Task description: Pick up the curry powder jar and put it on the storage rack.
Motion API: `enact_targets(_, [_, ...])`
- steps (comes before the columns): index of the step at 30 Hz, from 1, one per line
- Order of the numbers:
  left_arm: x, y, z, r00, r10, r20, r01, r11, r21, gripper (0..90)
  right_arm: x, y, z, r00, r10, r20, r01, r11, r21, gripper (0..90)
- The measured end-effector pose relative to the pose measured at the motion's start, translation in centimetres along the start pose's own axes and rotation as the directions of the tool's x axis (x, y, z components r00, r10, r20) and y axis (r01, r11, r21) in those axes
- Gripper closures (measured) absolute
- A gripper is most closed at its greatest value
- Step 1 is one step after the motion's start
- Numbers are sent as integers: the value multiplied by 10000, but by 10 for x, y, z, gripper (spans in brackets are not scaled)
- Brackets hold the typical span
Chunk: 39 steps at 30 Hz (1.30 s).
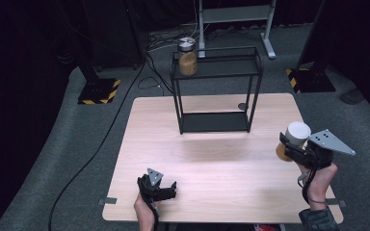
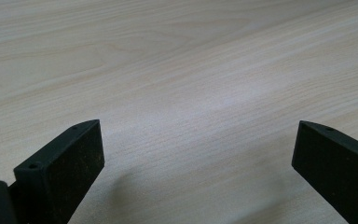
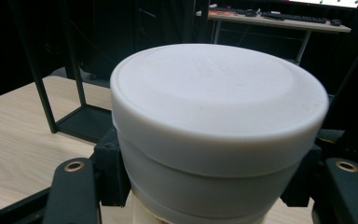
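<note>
- White-lidded jar (image 1: 293, 138) clamped between jaws of right gripper (image 1: 296, 150), above table (image 1: 212, 163) near right edge.
- Left gripper (image 2: 196, 163) spread wide, holding nothing, low over near left tabletop.

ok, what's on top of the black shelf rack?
One jar with a silver lid and tan contents stands at the left end of the black shelf rack; the rest of that tier looks bare. The jar's base is hidden behind the rail.

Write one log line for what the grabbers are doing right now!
right gripper: shut on white-lidded jar, above table | left gripper: open, empty | shelf rack: another jar on top
</note>
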<state>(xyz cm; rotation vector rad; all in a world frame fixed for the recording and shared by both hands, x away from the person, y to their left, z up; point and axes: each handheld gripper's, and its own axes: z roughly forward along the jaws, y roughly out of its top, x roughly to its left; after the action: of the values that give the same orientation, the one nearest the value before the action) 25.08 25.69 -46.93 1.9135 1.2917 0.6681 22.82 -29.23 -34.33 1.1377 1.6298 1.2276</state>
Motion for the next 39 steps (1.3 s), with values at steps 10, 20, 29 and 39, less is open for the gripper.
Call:
enact_targets(10, [0,1,0,10000,57,9,-57,10000,43,16,-1,19,-2,9997,-220,-71,218,9995,-228,334])
enact_targets(20, [-1,2,1,9999,99,17,-99,9999,84,16,-2,37,0,9993,-358,-130,353,9987,-376,334])
enact_targets(29, [0,1,1,10000,65,39,-65,10000,67,16,-2,57,4,9983,-551,-204,538,9968,-596,334])
enact_targets(39, [1,1,0,9999,60,81,-61,10000,51,16,-3,74,13,9974,-626,-345,602,9960,-666,334])
